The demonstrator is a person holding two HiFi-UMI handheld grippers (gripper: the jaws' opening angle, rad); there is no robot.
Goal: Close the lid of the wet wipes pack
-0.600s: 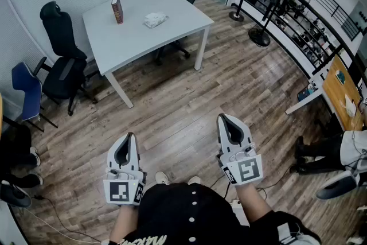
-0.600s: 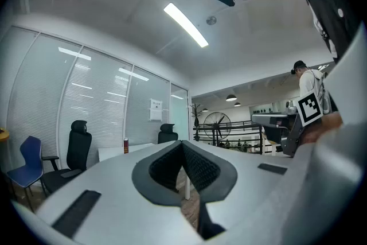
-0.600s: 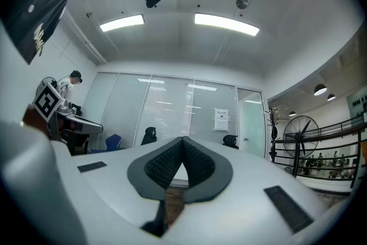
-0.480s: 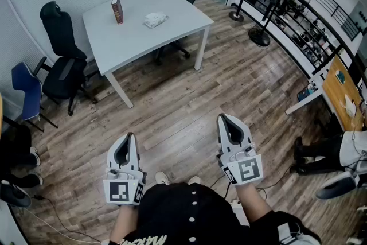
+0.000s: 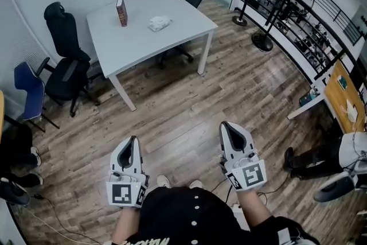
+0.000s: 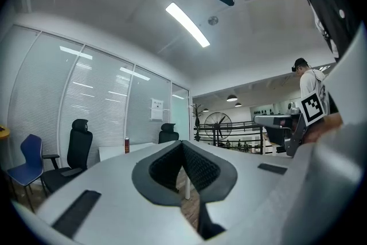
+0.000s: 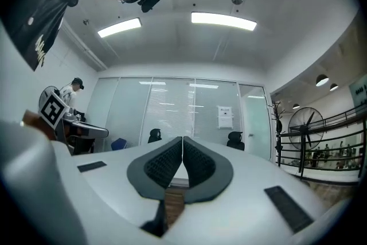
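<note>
Left claw [image 5: 133,138], right claw [image 5: 225,124] dipped slightly; apparent wipes pack [image 5: 159,23] distant.

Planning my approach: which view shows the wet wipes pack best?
The head view: the wet wipes pack lies in plain sight on the white table. The left gripper view shows the table edge-on, with no pack discernible; the right gripper view shows none either.

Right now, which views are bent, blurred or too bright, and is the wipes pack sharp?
Head view: strong fisheye bending at the edges, even light, no glare; the wet wipes pack on the table is small but fairly sharp. Left gripper view: wide-angle bending, and the strip light burns out to white. Right gripper view: the same bending, bright ceiling lamps, no motion blur.
</note>
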